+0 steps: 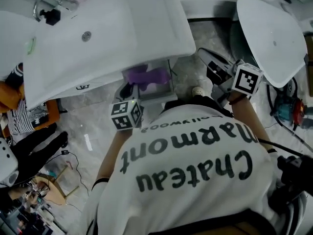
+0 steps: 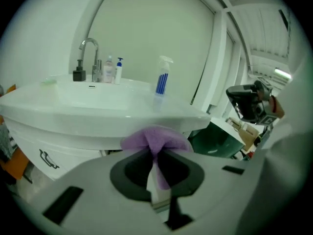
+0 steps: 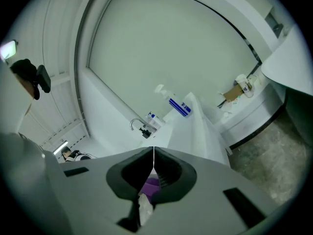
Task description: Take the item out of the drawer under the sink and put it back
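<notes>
A purple cloth (image 2: pixel 156 137) is pinched between the jaws of my left gripper (image 2: pixel 155 148), bunched up just past the tips. In the head view the same cloth (image 1: pixel 146 76) hangs over the open drawer (image 1: pixel 164 93) under the white sink (image 1: pixel 98 38). My left gripper (image 1: pixel 128 89) is right beside it, below the sink's front edge. My right gripper (image 1: pixel 215 67) is off to the right of the drawer, apart from the cloth. In the right gripper view its jaws (image 3: pixel 154 153) meet at the tips, and a purple patch shows through the gap behind them.
On the sink (image 2: pixel 98 106) stand a faucet (image 2: pixel 90 50), small bottles and a blue-striped spray bottle (image 2: pixel 162 82). A second white basin (image 1: pixel 274 33) is at the right, with a green bin (image 2: pixel 215 141) beneath it. Cables lie on the floor (image 1: pixel 88 141), and a person sits at the left (image 1: pixel 29 121).
</notes>
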Demonstrator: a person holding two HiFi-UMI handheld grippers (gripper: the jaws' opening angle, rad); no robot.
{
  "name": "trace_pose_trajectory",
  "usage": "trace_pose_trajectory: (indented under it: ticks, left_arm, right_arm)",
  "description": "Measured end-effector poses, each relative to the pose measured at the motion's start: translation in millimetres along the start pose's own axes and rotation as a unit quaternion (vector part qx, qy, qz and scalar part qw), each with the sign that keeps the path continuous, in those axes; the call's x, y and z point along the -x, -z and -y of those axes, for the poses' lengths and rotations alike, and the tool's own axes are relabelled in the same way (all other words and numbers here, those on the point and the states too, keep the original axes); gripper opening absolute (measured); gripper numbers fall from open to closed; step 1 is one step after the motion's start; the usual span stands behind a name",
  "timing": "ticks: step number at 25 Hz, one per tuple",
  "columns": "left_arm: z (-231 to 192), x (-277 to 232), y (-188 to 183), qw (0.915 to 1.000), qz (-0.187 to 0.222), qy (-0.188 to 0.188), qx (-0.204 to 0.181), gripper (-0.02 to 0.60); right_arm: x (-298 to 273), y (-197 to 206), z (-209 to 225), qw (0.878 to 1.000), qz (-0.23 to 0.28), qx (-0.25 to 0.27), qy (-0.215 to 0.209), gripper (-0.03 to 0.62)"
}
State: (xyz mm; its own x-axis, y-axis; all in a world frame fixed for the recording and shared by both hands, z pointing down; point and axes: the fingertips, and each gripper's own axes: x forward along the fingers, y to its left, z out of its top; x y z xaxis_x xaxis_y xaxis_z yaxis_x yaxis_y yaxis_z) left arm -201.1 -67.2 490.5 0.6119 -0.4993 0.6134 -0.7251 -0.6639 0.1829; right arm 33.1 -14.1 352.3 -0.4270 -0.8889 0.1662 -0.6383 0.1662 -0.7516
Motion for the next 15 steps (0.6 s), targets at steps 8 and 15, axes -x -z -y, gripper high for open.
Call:
trace_pose_trajectory:
  ticks: [8, 15]
  left_arm:
    - [-31, 51, -54, 0.9945, 0.088, -0.022, 0.052, 0.04]
    - [-30, 73, -101, 0.9857, 0.145, -0.047, 0.071, 0.04]
  right_arm:
    - [-47, -23, -18, 0.998, -0.028, 0.047, -0.037, 0.012]
    - [-65, -60, -16, 0.994, -0.04, 0.07, -0.077, 0.012]
